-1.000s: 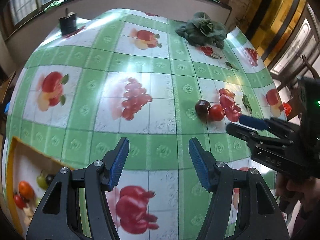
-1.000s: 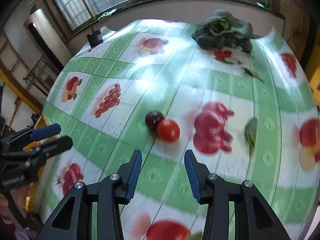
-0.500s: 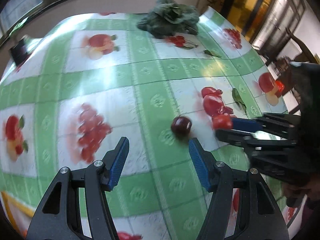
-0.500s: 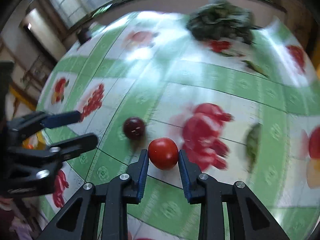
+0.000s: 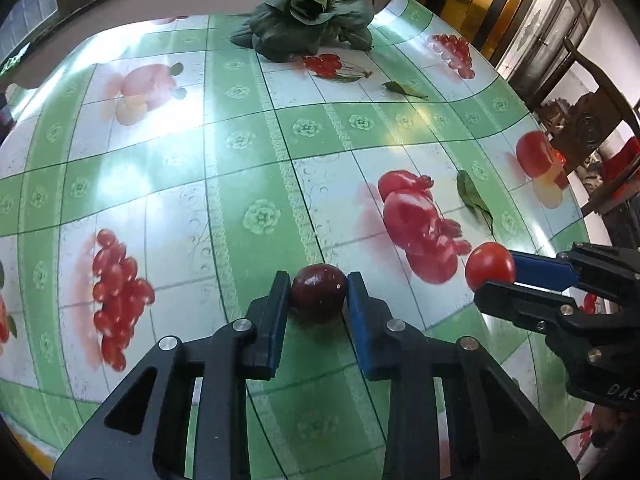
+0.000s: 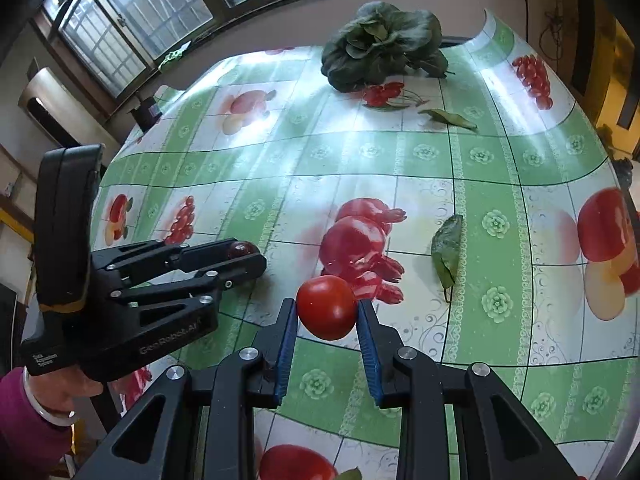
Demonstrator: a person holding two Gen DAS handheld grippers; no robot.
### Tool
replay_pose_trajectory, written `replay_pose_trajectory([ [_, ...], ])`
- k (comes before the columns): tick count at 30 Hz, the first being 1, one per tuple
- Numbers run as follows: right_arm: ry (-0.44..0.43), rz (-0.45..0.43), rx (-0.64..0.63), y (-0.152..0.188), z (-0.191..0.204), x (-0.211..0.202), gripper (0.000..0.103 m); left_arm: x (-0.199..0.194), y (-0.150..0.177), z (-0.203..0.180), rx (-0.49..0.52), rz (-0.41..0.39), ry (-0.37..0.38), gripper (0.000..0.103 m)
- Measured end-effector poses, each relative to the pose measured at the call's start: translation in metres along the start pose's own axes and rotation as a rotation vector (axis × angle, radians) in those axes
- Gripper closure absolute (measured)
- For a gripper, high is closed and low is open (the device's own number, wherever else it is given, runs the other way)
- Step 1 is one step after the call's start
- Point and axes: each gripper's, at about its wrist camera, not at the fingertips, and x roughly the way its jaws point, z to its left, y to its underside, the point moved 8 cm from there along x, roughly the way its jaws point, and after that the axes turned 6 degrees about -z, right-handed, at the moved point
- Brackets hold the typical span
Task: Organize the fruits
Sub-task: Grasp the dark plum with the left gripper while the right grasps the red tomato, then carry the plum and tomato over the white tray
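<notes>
My left gripper (image 5: 318,294) clamps the dark plum (image 5: 318,289), right gripper (image 6: 327,314) the tomato (image 6: 327,307) at 3 o'clock, both light, smooth, bruisable, so pinch across the widest pt.

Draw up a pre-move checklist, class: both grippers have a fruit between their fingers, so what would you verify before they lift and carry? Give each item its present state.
1. Left gripper shut on the dark red plum, a finger on either side: ok.
2. Right gripper shut on the red tomato, centred between the fingers: ok.
3. Plum lifted from the tablecloth: cannot tell.
4. Gap between the two grippers: ok, apart in both views.
5. Loose leaf out of the way: ok, it lies beyond the tomato to the right.
6. Drop-off container in sight: not ok, none in either view.
</notes>
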Motion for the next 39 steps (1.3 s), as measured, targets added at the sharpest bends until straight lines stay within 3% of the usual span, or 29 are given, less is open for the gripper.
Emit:
replay_pose_trajectory([
  [4, -0.011, 0.002, -0.022, 0.005, 0.012, -0.009, 0.074, -0.023, 0.012, 0.004, -0.026, -0.016, -0.027, 0.075],
  [13, -0.039, 0.04, -0.079, 0.036, 0.055, -0.02, 0.074, -0.087, 0.067, 0.041, -0.142, -0.002, -0.215, 0.075],
  [25, -0.117, 0.072, -0.218, 0.071, 0.157, -0.022, 0.074, -0.167, 0.137, 0.1, -0.296, -0.058, -0.397, 0.075],
  [39, -0.155, 0.085, -0.384, 0.09, 0.257, -0.013, 0.074, -0.221, 0.186, 0.163, -0.416, -0.105, -0.53, 0.075],
])
